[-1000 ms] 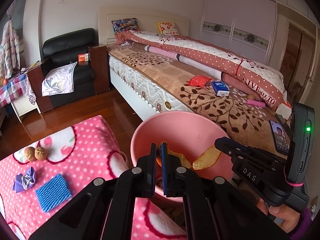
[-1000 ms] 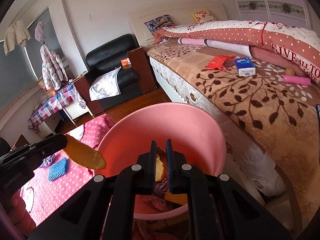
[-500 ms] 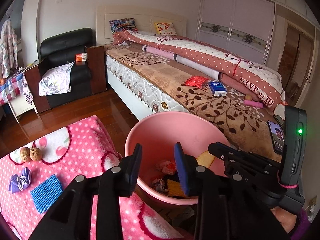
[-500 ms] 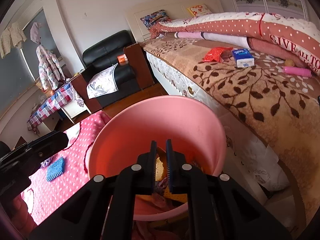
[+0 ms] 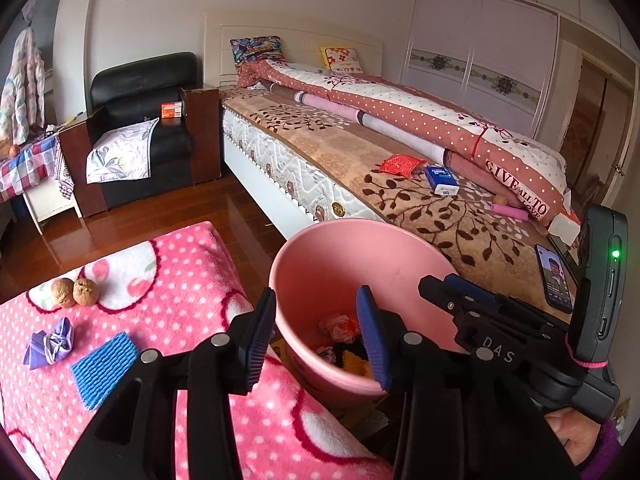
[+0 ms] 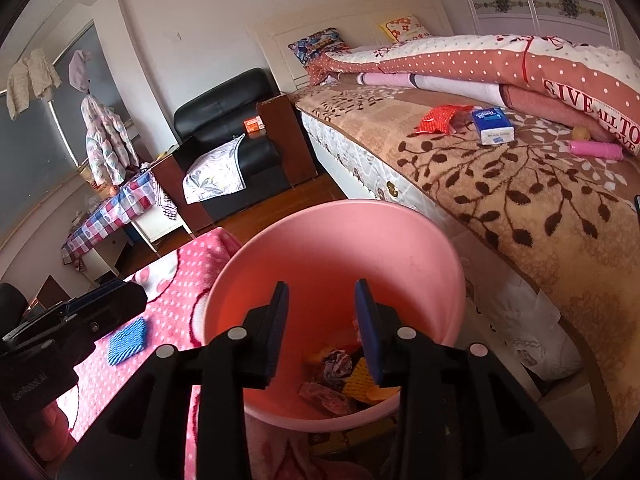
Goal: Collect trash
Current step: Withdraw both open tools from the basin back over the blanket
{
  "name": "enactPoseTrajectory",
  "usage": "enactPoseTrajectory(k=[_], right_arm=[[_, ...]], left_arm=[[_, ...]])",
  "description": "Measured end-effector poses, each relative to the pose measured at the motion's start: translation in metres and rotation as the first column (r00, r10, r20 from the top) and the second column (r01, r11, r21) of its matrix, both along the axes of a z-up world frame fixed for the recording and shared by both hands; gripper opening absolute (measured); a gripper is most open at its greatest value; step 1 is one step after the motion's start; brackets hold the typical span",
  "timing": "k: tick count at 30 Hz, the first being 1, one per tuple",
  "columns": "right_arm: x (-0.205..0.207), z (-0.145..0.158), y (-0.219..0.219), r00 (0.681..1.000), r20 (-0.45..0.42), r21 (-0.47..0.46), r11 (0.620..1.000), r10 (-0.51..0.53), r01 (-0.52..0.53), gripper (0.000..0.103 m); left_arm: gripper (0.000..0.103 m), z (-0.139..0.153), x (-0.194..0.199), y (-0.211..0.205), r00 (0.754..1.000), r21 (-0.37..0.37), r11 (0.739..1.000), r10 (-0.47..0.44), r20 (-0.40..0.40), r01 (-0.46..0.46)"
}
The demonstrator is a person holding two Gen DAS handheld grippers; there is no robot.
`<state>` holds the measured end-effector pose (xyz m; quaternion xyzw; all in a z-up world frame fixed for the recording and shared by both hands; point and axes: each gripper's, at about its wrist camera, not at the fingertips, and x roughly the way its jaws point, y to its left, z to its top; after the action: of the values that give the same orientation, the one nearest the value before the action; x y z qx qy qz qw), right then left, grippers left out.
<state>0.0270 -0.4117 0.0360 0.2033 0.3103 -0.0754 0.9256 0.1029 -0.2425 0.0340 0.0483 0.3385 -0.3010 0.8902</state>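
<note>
A pink bin [image 5: 352, 248] stands between the pink dotted blanket [image 5: 168, 280] and the bed; it also shows in the right wrist view [image 6: 332, 248]. Crumpled wrappers and yellow peel pieces [image 6: 340, 368] lie in its bottom. My left gripper [image 5: 316, 332] is open and empty over the bin's near rim. My right gripper [image 6: 322, 328] is open and empty above the bin's mouth; it shows at the right of the left wrist view [image 5: 460, 296]. On the blanket lie two walnuts [image 5: 74, 292], a purple crumpled wrapper [image 5: 50, 344] and a blue knitted square [image 5: 104, 368].
The bed [image 5: 400, 184] at the right carries a red packet [image 5: 400, 165], a blue tissue pack [image 5: 442, 179], a pink tube [image 5: 510, 212] and a phone [image 5: 554, 278]. A black armchair [image 5: 140, 128] and a wooden side cabinet [image 5: 202, 132] stand at the back. Wooden floor [image 5: 140, 224] lies between.
Both grippers have opened: the left let go of its yellow peel first, then the right released its piece. Both pieces now lie in the bin.
</note>
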Motion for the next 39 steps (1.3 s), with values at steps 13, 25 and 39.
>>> enactPoseTrajectory(k=[13,25,39], right_arm=[[-0.003,0.01,0.04,0.995,0.02,-0.014,0.995,0.095,-0.094,0.035],[-0.002,0.016,0.088,0.979,0.008,-0.027,0.978,0.205,-0.205,0.035],[0.01,0.007,0.145,0.943,-0.043,-0.023,0.944,0.329,-0.33,0.035]], left_arm=[[0.047,0.001,-0.012,0.037,1.0,-0.016,0.999,0.03,-0.005,-0.03],[0.049,-0.002,-0.02,0.087,0.996,-0.031,0.996,0.084,-0.003,-0.084],[0.049,-0.018,-0.019,0.17,0.976,-0.017,0.976,0.215,-0.019,-0.215]])
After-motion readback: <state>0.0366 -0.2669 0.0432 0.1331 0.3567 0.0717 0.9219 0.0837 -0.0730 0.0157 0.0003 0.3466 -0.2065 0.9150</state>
